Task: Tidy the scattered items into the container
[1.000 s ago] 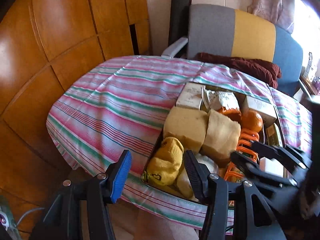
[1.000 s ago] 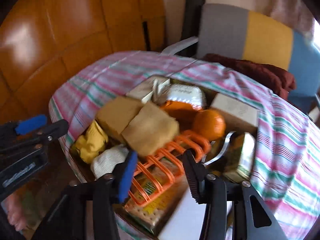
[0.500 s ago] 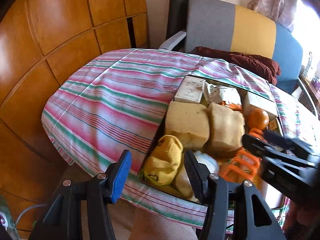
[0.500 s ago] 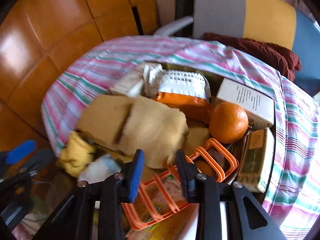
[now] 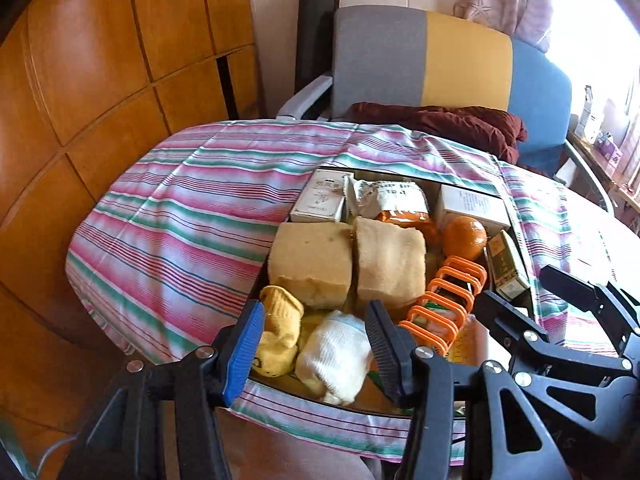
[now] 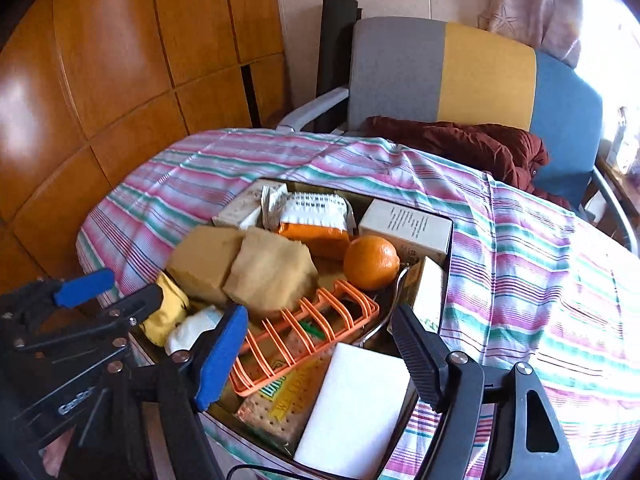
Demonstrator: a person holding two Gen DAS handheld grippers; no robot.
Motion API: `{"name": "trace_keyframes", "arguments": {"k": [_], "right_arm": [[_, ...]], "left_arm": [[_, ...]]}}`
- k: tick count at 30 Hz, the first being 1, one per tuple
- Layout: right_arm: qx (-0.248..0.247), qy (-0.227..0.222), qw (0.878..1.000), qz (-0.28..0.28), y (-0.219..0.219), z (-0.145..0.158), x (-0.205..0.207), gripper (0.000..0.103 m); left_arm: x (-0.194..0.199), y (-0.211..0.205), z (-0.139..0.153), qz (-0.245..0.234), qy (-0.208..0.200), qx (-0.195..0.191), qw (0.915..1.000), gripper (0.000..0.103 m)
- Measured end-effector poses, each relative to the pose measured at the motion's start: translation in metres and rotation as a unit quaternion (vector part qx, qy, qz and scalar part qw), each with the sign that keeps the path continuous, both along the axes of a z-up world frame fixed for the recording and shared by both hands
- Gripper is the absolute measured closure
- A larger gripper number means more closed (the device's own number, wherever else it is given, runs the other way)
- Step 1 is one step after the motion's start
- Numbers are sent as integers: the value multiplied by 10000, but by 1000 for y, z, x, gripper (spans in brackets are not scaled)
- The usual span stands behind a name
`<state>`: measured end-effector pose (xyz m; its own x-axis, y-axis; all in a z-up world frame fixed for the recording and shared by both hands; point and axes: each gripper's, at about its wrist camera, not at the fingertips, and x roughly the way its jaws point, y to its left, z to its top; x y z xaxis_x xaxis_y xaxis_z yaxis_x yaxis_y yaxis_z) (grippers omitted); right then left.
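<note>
Striped tablecloth; filled container beneath both grippers' empty fingers.

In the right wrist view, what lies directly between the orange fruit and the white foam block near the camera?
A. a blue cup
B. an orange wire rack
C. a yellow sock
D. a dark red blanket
B: the orange wire rack stretches across the container from just below the orange fruit down to the white foam block.
</note>
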<state>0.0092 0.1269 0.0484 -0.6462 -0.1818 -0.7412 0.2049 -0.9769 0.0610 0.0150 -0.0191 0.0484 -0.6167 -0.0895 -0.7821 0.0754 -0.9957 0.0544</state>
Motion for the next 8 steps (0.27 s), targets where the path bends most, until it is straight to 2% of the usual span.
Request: {"name": "trace_keyframes", "arguments": {"k": [3,8], "right_arm": [[-39,-13,10000,23,-1,-3,-1,28],[-34,34,10000,6,-2,-3,1,27]], "left_arm": [[1,-3,1,74,88,63,9999,51],[4,-4,3,139,243,-55,9996,51]]}}
